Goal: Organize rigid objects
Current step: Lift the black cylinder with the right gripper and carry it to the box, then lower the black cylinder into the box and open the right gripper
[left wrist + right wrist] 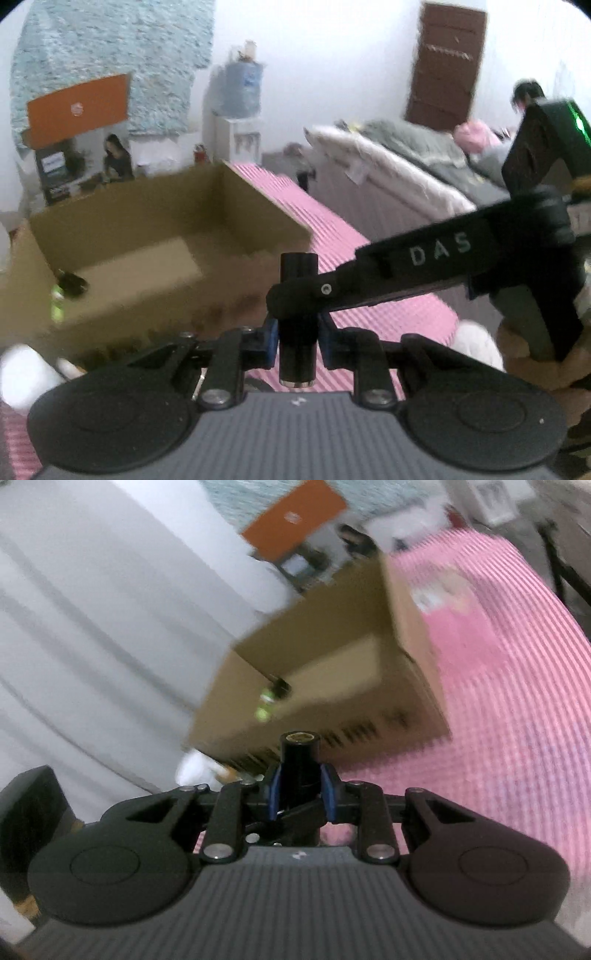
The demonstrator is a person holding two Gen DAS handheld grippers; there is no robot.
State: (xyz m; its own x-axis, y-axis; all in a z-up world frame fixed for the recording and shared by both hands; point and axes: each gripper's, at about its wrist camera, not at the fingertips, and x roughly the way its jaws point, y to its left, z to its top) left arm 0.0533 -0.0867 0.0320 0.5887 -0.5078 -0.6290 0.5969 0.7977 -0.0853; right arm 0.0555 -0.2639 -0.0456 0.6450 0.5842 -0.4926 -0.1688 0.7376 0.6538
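While both clamp one black folding stand (297, 321), left hand-held gripper (297, 338), right hand-held gripper (300, 794), cardboard box (258, 206) beyond.

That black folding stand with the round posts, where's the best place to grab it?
Best by its round posts, as here: the left gripper is shut on one black cylindrical post, the right gripper on another post. Each post fits between blue fingers closing from both sides. The flat bar marked DAS looks wider and harder to pinch.
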